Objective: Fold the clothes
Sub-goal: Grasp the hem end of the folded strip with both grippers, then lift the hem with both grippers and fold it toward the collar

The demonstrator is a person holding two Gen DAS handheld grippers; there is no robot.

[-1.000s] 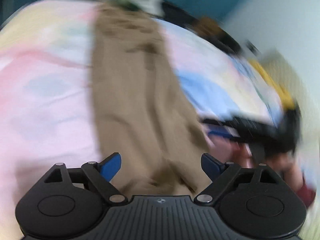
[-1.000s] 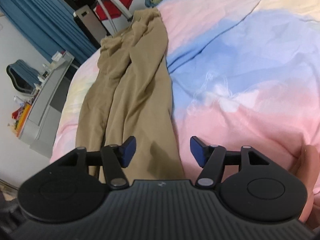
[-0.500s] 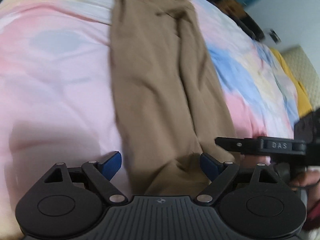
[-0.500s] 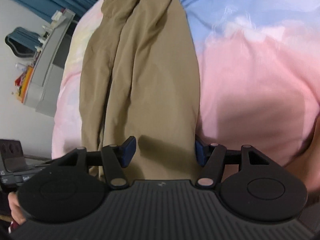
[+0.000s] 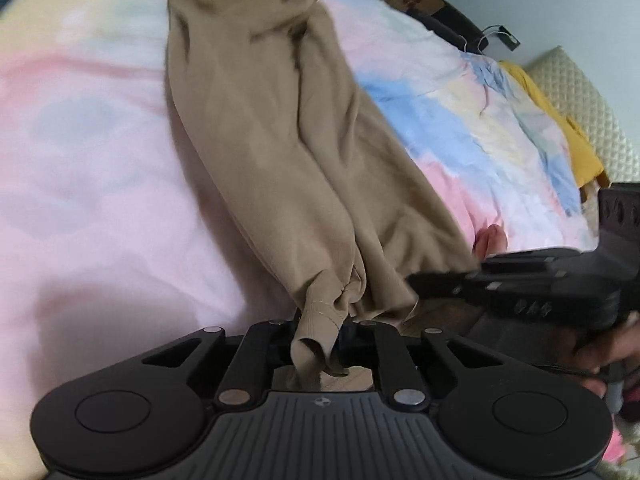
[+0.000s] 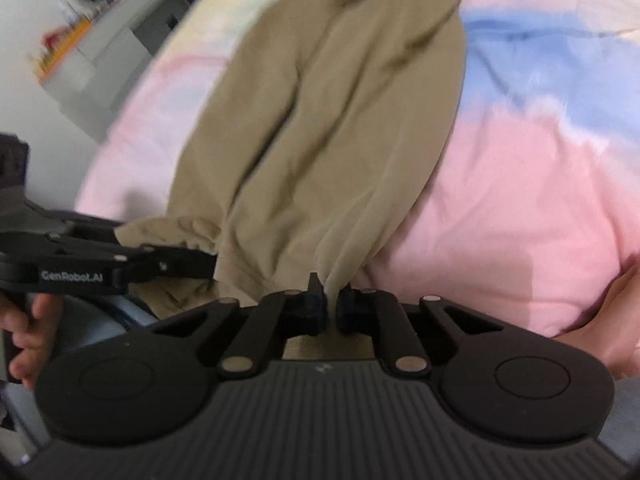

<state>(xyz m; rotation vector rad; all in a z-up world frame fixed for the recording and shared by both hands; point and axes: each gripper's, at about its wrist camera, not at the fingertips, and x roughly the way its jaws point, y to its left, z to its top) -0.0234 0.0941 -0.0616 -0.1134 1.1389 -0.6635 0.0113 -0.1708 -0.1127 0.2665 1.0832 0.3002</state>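
Left wrist view: trousers point(image 5: 280, 152) stretching lengthwise away across bed point(image 5: 80, 200), near-edge hems pinched by left gripper point(image 5: 318, 330) and right gripper point(image 6: 330, 306).

Soft, even daylight fills both fisheye views, the tan trousers point(image 5: 280, 152) and pastel bedspread point(image 5: 92, 184) smeared by motion blur toward the bowed, dark-cornered edges, while a dim shadow lies on the pink cloth beside each sharper black claw point(image 6: 329, 309).
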